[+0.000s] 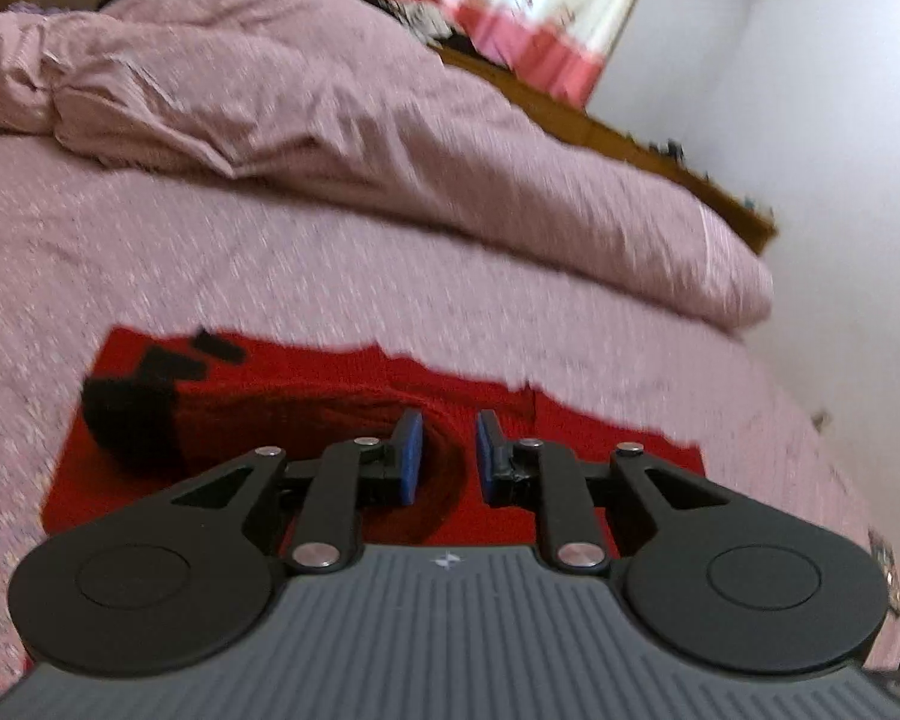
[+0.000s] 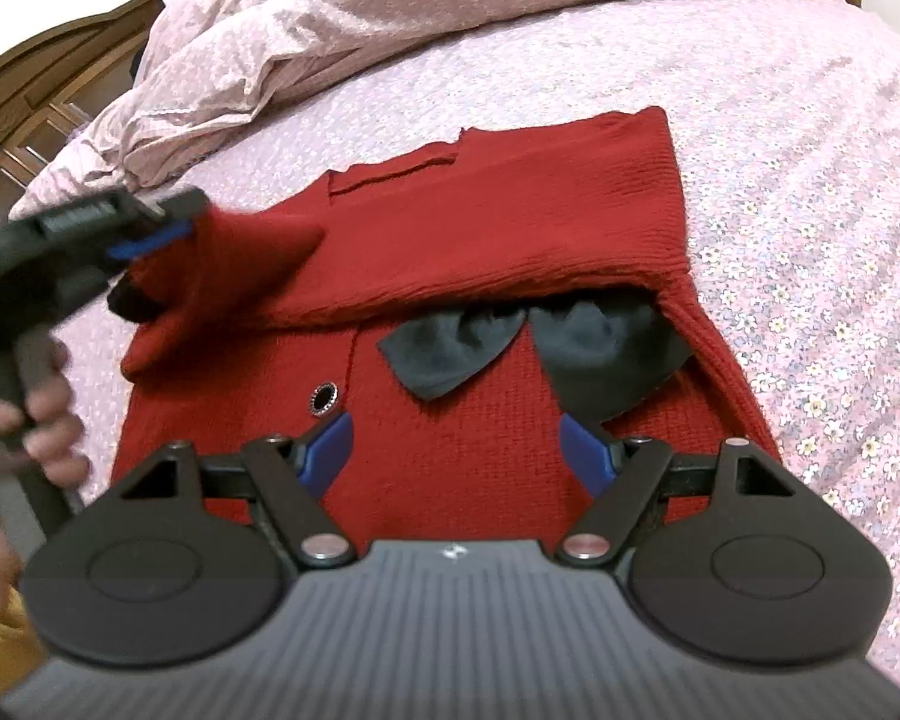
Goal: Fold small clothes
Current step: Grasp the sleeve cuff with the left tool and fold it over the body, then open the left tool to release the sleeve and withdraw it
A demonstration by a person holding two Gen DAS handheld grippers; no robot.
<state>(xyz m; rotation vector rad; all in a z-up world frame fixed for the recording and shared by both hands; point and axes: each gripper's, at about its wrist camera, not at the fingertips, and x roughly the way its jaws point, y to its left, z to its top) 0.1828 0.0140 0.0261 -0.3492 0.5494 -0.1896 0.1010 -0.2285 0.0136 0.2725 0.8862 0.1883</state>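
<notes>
A small red knit garment [image 2: 462, 228] with a black bow [image 2: 528, 354] and a round button [image 2: 324, 399] lies on the pink bedsheet [image 2: 810, 180], one sleeve folded across its top. My left gripper [image 1: 447, 453] has its jaws partly closed around a fold of the red knit [image 1: 354, 420]. In the right wrist view the left gripper [image 2: 168, 234] lifts the other red sleeve [image 2: 240, 270] at the garment's left side. My right gripper [image 2: 456, 450] is open and empty, just above the garment's lower part.
A crumpled pink duvet [image 1: 330, 108] lies across the back of the bed. A wooden headboard [image 1: 630, 144] and a white wall [image 1: 840, 120] are at the right. A wooden cabinet [image 2: 42, 96] stands beyond the bed's left side.
</notes>
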